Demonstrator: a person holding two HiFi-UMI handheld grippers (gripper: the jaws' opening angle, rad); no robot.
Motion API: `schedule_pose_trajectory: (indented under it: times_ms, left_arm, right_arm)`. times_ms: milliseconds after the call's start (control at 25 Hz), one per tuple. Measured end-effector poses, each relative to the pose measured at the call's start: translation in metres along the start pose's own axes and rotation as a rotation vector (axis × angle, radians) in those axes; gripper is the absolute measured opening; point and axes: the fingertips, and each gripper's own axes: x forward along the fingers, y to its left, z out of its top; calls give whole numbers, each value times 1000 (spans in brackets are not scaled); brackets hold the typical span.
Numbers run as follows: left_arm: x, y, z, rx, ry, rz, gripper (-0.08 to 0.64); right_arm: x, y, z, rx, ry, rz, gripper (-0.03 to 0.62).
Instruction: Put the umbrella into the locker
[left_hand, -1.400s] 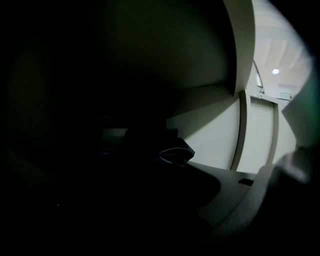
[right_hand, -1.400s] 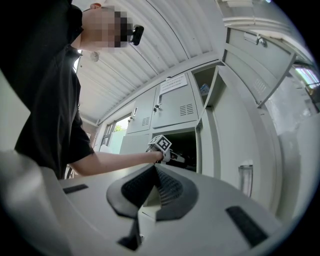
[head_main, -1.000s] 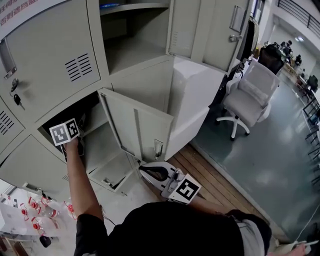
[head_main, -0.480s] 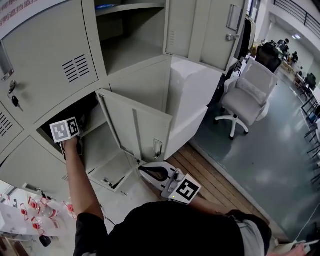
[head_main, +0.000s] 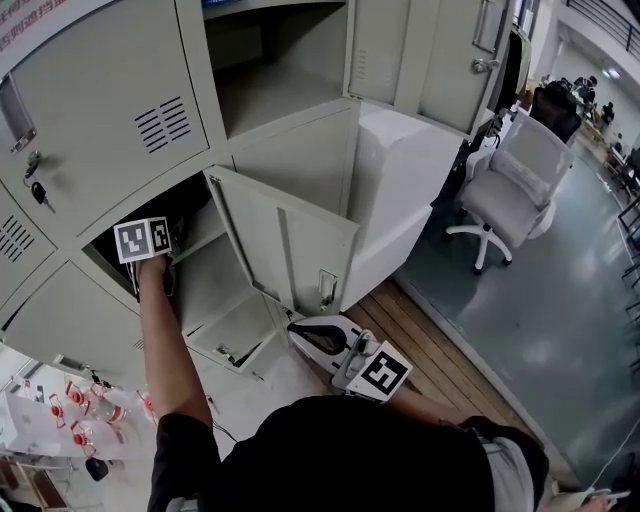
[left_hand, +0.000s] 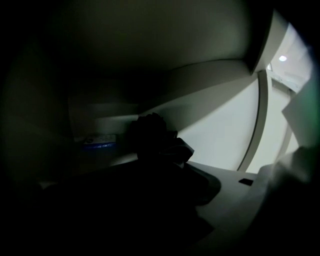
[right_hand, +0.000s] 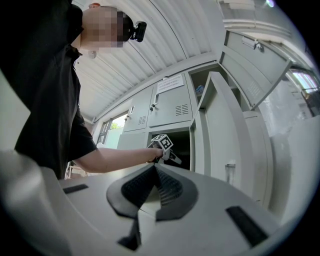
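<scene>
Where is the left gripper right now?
The left gripper is at the head view's left, reaching into the dark open locker compartment, left of its swung-out door and below the closed door with the key.

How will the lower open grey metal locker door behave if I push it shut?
The lower grey metal locker door stands open, attached along one vertical edge, so it should probably swing easily. It looks like thin sheet metal, so it is likely light and may rebound.
</scene>
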Motion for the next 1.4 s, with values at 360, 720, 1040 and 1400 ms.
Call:
schedule_pose_trajectory:
  times_ms: [360, 720, 1040, 1400]
  left_arm:
    - [7, -3, -9, 27, 80, 1, 256]
    - [-21, -7, 8, 90, -81, 56, 281]
    - [-103, -74, 34, 177, -418, -28, 275]
    - [-192, -156, -1, 295, -704, -85, 156]
  right_arm:
    - [-2, -3, -2, 8, -4, 13, 12]
    - [-3, 0, -2, 27, -10, 51, 12]
    - [-3, -2, -3, 43, -10, 108, 12]
    - [-4, -5, -19, 74, 15, 207, 11]
